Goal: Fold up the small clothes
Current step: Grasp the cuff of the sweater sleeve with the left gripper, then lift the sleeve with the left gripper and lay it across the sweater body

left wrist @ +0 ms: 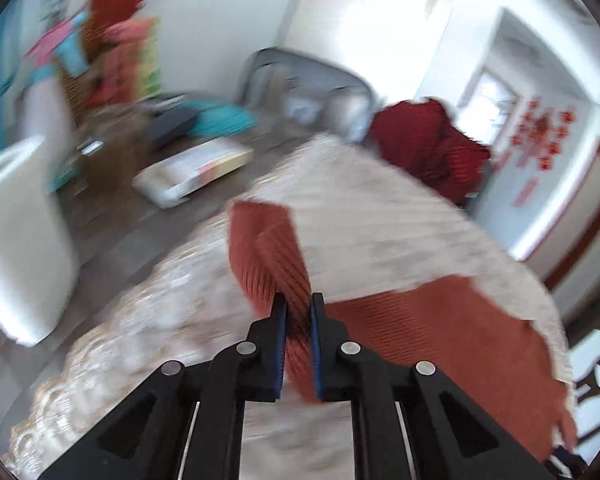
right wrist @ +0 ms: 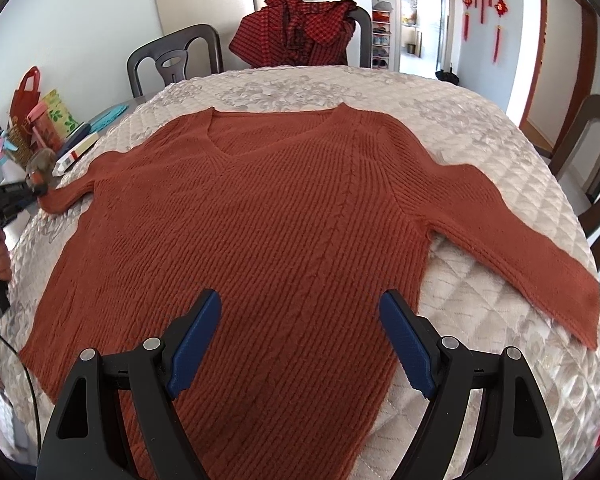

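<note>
A rust-orange knit V-neck sweater (right wrist: 284, 216) lies flat, front up, on a quilted cream table cover (right wrist: 500, 320). Its right sleeve (right wrist: 520, 240) lies stretched out toward the table's right edge. My left gripper (left wrist: 299, 300) is shut on the end of the left sleeve (left wrist: 268, 248) and holds it lifted; it also shows at the far left of the right wrist view (right wrist: 32, 188). The left wrist view is blurred. My right gripper (right wrist: 300, 304) is open and empty, above the sweater's lower body near the hem.
A red checked garment (right wrist: 300, 32) hangs over a chair at the table's far side. Dark chairs stand at the back left (right wrist: 172, 60) and right (right wrist: 592, 152). Bags, boxes and a bottle (right wrist: 44, 128) crowd the table's left end.
</note>
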The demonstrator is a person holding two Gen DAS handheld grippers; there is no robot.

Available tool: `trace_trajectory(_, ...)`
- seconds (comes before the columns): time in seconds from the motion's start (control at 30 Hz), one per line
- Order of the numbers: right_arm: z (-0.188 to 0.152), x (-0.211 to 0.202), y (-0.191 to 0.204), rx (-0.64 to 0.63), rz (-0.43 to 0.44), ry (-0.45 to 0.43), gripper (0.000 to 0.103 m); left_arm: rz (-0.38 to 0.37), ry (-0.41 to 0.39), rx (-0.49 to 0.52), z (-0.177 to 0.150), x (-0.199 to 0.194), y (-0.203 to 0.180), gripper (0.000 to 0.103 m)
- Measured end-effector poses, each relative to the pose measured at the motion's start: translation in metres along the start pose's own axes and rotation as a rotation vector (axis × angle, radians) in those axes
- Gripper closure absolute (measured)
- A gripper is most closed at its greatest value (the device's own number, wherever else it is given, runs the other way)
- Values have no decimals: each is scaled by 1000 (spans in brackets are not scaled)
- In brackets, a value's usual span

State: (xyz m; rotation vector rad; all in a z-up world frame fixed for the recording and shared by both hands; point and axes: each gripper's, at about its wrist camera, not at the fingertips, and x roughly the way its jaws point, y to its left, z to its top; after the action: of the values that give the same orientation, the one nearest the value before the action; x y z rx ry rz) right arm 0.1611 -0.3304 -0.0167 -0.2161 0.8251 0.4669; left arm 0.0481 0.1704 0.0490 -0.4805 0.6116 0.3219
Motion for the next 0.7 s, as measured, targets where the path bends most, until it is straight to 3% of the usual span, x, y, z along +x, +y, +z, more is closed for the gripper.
trace_trajectory(0.27, -4, -4, -7, 26, -2, -3, 21, -317, 39, 225, 0, 13, -129, 91)
trace_trajectory(0.4, -7, -7, -14, 46, -13, -3, 21, -455, 160, 324, -27, 39, -180, 91)
trace_trajectory(0.5, -8, -10, -20, 70, -7, -5, 21, -494, 275, 380, -52, 59, -202, 89)
trace_trajectory(0.6, -7, -12, -26, 97, 9, -10, 21, -524, 328, 389, -58, 61, -201, 74)
trace_trajectory(0.67, -4, -14, -29, 108, 25, -19, 21, -549, 282, 371, -53, 43, -189, 54)
trace_trajectory(0.7, -2, -14, -29, 115, 39, -26, 21, -554, 244, 358, -47, 33, -179, 51)
